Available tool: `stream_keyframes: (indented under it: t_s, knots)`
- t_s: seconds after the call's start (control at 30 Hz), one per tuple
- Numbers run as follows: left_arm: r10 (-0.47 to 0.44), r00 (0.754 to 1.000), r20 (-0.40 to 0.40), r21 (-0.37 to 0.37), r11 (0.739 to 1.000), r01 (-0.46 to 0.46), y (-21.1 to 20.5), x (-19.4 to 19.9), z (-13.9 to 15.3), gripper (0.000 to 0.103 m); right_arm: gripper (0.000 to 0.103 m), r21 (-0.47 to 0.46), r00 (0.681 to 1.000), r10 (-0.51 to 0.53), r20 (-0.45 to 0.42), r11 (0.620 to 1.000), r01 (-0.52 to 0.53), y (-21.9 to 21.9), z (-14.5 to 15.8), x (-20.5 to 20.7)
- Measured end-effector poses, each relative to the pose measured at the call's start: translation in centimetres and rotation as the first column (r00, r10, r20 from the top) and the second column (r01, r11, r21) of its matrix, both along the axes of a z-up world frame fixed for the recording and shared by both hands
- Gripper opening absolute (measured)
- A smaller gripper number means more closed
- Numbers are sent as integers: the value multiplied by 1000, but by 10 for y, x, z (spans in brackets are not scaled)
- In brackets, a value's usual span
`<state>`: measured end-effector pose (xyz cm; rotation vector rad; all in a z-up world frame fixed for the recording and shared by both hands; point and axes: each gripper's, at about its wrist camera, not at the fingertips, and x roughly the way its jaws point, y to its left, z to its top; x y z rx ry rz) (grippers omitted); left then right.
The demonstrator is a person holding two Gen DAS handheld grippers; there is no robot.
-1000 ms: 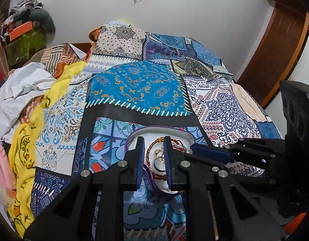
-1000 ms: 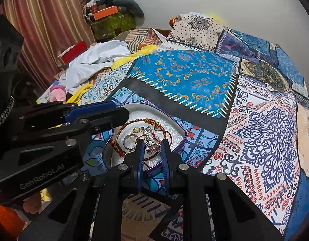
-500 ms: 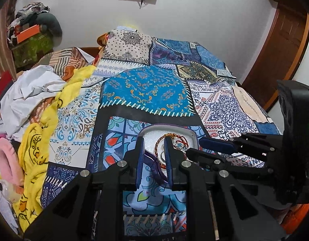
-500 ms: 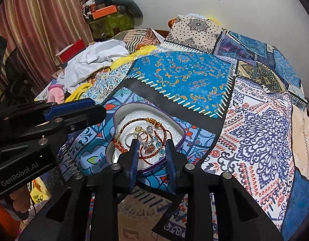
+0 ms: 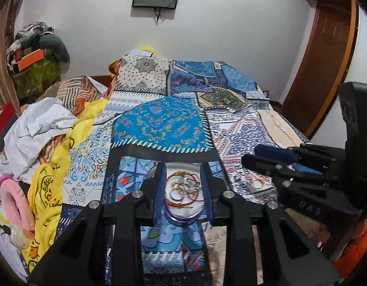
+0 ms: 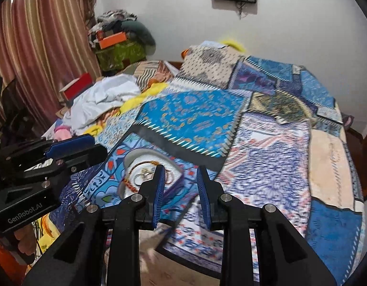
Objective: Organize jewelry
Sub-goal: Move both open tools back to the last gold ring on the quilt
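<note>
A white tray with a purple rim lies on the patchwork bedspread. It holds red and orange bracelets and several rings. My left gripper hovers above the tray, its jaws opening with nothing between the pads. My right gripper is open and empty, lifted just right of the tray. Each gripper shows in the other's view: the right gripper at the right, the left gripper at the left. A few small gold pieces lie loose on the cover under the right gripper.
Crumpled white cloth, a yellow garment and a pink item crowd the bed's left side. A red box and stacked bags stand by the curtain. A wooden door is at the right.
Both grippers have risen and drawn back from the tray, which now looks smaller. Both pairs of jaws have widened. In the right wrist view the tray has slid left of the fingers.
</note>
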<state>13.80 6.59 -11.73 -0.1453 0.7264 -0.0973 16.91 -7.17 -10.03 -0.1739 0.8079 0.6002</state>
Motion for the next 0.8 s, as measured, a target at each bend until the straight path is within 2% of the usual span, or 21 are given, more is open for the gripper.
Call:
stream_keyframes:
  t_s: [0.1, 0.17, 0.23, 0.5, 0.8]
  knots:
    - [-22, 1000, -1, -3, 1000, 22, -12, 0, 1, 32, 26, 4, 999, -37, 23, 999, 37, -19, 6, -2]
    - [-41, 999, -9, -1, 999, 41, -21, 0, 0, 32, 37, 3, 997, -68, 26, 998, 68, -33, 6, -3]
    - [-62, 998, -24, 0, 998, 62, -31, 2, -5, 32, 39, 3, 993, -112, 30, 994, 112, -53, 4, -3]
    - [-147, 984, -97, -7, 989, 148, -74, 12, -29, 32, 39, -15, 976, -215, -25, 977, 215, -105, -10, -4]
    - [-191, 969, -159, 30, 980, 199, -106, 35, -58, 32, 39, -15, 974, -219, -58, 976, 219, -121, -21, -7]
